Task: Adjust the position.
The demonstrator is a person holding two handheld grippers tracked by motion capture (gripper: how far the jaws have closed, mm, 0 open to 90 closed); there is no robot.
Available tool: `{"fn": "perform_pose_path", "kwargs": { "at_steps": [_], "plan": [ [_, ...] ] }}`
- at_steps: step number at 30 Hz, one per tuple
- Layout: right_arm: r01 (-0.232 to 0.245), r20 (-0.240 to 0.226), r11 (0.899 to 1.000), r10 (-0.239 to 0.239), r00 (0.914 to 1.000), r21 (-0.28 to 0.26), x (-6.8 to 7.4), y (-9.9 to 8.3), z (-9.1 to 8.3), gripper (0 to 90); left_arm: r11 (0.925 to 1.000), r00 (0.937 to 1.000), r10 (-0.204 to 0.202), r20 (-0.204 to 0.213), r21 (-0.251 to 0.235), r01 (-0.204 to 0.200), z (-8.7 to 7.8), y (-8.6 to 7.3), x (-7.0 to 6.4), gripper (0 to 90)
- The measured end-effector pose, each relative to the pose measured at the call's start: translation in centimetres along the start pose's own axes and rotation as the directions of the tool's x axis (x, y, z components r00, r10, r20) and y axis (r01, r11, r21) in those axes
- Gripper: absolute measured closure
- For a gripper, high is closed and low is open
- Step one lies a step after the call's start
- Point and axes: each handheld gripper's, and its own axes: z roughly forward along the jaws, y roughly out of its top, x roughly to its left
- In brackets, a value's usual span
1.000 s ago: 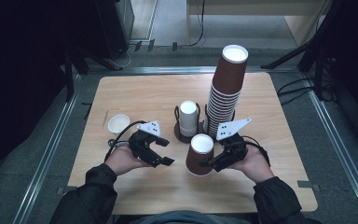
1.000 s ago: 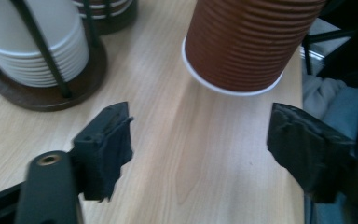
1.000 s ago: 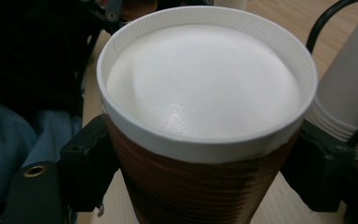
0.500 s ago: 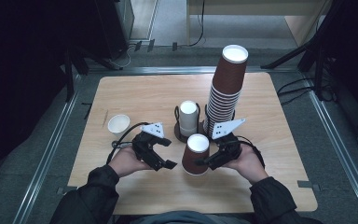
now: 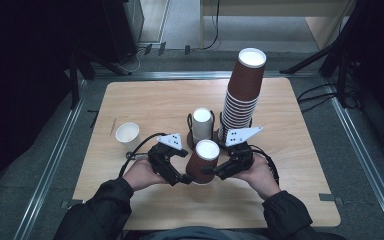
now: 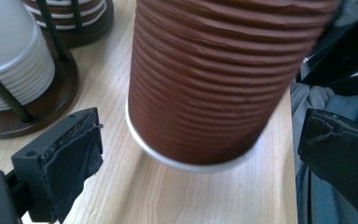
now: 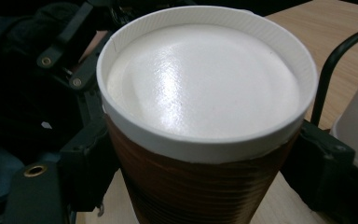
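Two grippers, high view: the left gripper (image 5: pixel 184 177) and right gripper (image 5: pixel 211 170) meet at an upside-down brown cup (image 5: pixel 203 162) near the front middle of the table (image 5: pixel 290 150).
Behind the cup: a white cup stack (image 5: pixel 202 124) in a wire holder, and a tall brown cup stack (image 5: pixel 242 97) to its right.
Far left: a lone white cup (image 5: pixel 127 133) sits apart.
Left gripper view: the brown cup (image 6: pixel 214 84) hangs tilted between widely spread jaws, touching neither pad; its white rim is lifted off the wood.
Right gripper view: jaws clamp the brown cup (image 7: pixel 205 140) by its ribbed sides, just under the white base that faces up.
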Motion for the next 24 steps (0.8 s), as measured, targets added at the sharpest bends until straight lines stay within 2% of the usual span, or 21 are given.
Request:
{"fn": "perform_pose_path", "kwargs": {
  "at_steps": [3,6,10,13,17,18,21,24],
  "plan": [
    [0.0,-0.012,1.0,-0.001,0.9999,-0.023,0.2,0.2,0.2,19.5,1.0,0.9996,-0.006,0.029,-0.001,0.006,0.3,0.0,0.1,0.0],
    [0.002,-0.019,0.999,-0.002,0.9998,-0.042,0.4,0.3,0.4,19.5,0.9998,0.9997,0.017,0.019,0.009,-0.017,0.7,0.1,-0.1,0.0],
    [0.008,-0.025,0.998,-0.009,0.9996,-0.06,0.7,0.5,0.5,19.5,1.0,0.9994,0.009,0.034,-0.003,-0.009,1.0,0.2,-0.3,0.0],
    [0.01,-0.03,0.997,-0.012,0.9995,-0.072,0.9,0.6,0.5,19.5,0.9993,0.9992,0.038,0.013,-0.007,-0.038,1.0,0.4,-0.7,0.0],
    [0.002,-0.043,0.995,-0.006,0.9991,-0.1,1.0,0.7,0.6,19.5,0.9989,0.9991,0.039,0.015,-0.025,-0.039,1.0,0.5,-0.8,0.3],
    [0.0,-0.046,0.995,-0.005,0.9989,-0.1,1.0,0.7,0.6,19.5,0.9983,0.9987,0.05,0.007,-0.031,-0.05,0.9,0.5,-0.9,4.1],
    [-0.008,-0.052,0.994,0.003,0.9986,-0.11,1.0,0.7,0.6,19.7,0.9983,0.9991,0.042,0.01,-0.039,-0.042,0.8,0.5,-0.9,7.9],
    [-0.021,-0.057,0.994,0.015,0.9982,-0.106,0.9,0.7,0.5,20.0,0.9994,0.9991,0.024,0.036,-0.026,-0.023,0.7,0.5,-0.7,10.0]
  ]
}}
